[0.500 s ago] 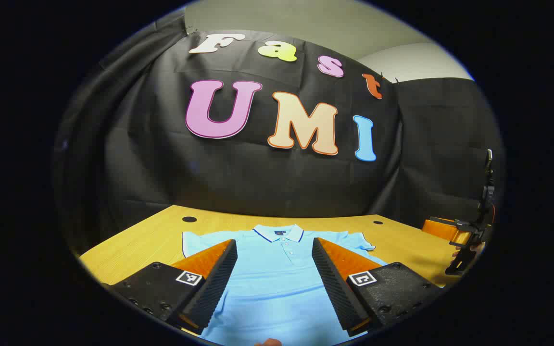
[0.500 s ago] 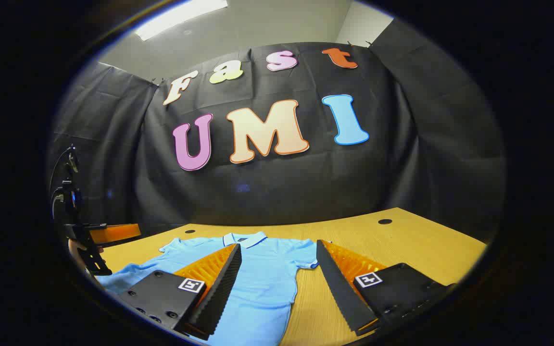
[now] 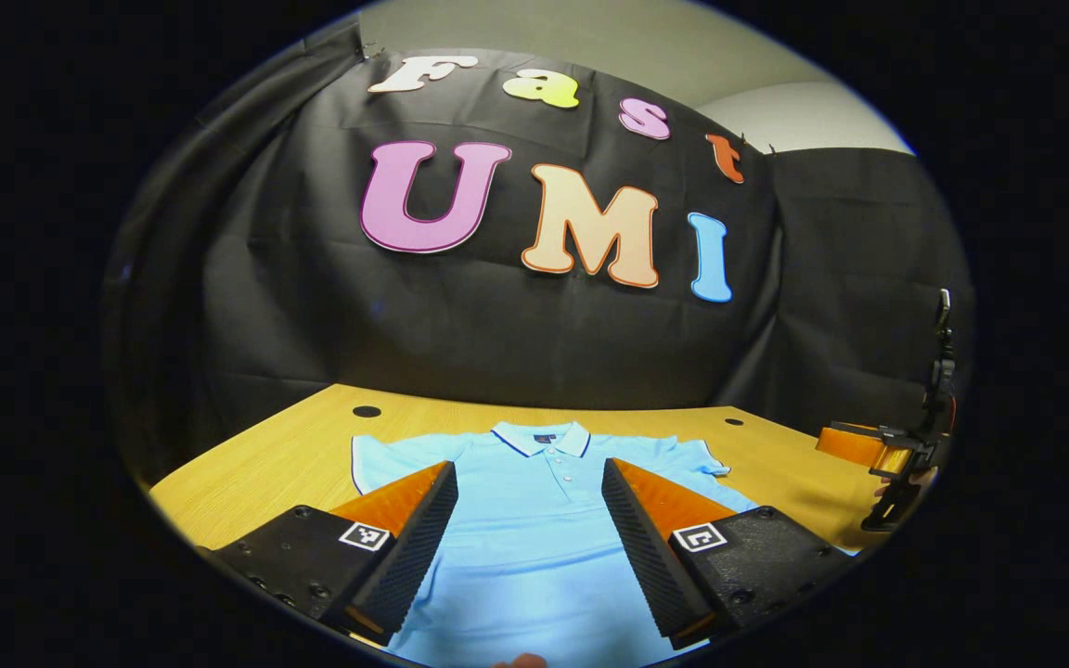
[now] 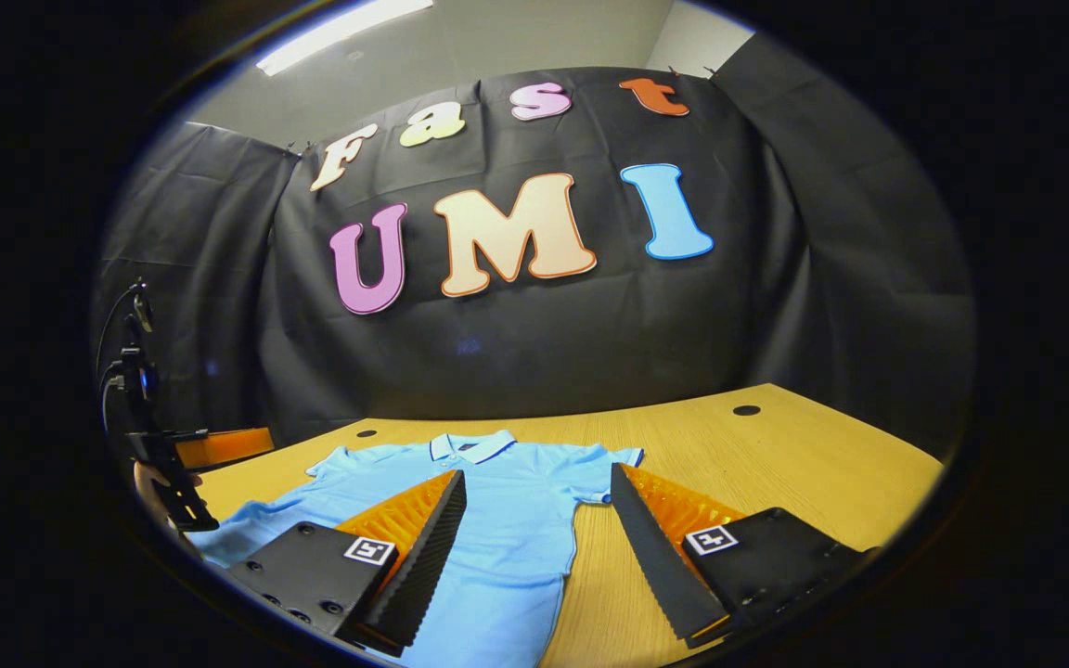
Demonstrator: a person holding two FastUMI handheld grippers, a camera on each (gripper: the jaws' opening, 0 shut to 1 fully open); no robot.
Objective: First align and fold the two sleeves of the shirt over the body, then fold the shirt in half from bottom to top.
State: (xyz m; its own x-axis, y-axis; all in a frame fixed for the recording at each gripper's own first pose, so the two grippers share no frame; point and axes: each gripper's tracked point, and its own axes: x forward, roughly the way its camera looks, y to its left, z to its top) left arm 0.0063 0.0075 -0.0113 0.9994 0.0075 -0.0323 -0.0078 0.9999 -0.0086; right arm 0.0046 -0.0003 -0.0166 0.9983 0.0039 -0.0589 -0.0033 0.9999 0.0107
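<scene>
Stretching across the booth, a wooden table (image 3: 256,464) carries a light blue polo shirt (image 3: 534,520) laid flat and face up, collar toward the back wall, both sleeves spread out unfolded. Above the shirt's body, the left gripper (image 3: 527,482) hovers, fingers apart; the right gripper (image 4: 536,487) hangs spread over its right edge.
</scene>
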